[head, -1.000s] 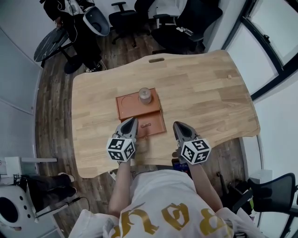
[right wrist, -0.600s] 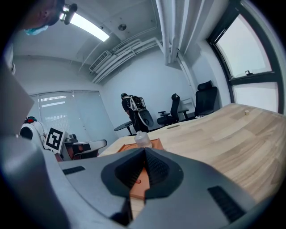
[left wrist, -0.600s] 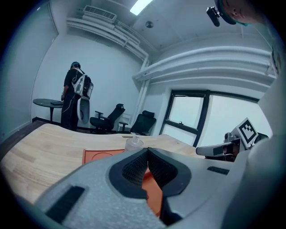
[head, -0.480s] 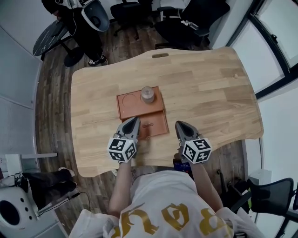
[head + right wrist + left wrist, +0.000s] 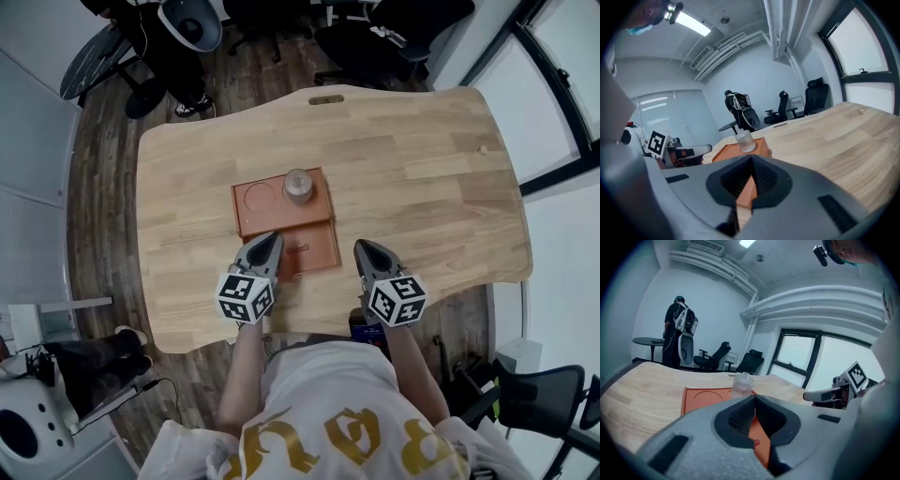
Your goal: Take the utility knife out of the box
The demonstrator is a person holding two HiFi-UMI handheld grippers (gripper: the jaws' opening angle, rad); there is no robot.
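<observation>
Status: left gripper (image 5: 272, 239) and right gripper (image 5: 361, 247) have jaws together, empty, flanking the near end of the box (image 5: 319, 251). The utility knife is unseen, presumably inside. Hazard: shoving the box with shut jaws could topple the clear bottle (image 5: 298, 186) standing on its far half.

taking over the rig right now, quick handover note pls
Left gripper: jaws shut, empty, by the box's near left corner.
Right gripper: jaws shut, empty, above the table right of the box.
Box: orange, mid-table, looks closed; clear bottle stands on its far half. Knife not visible.
Done: nothing yet. Left: open the box, take the knife out.
</observation>
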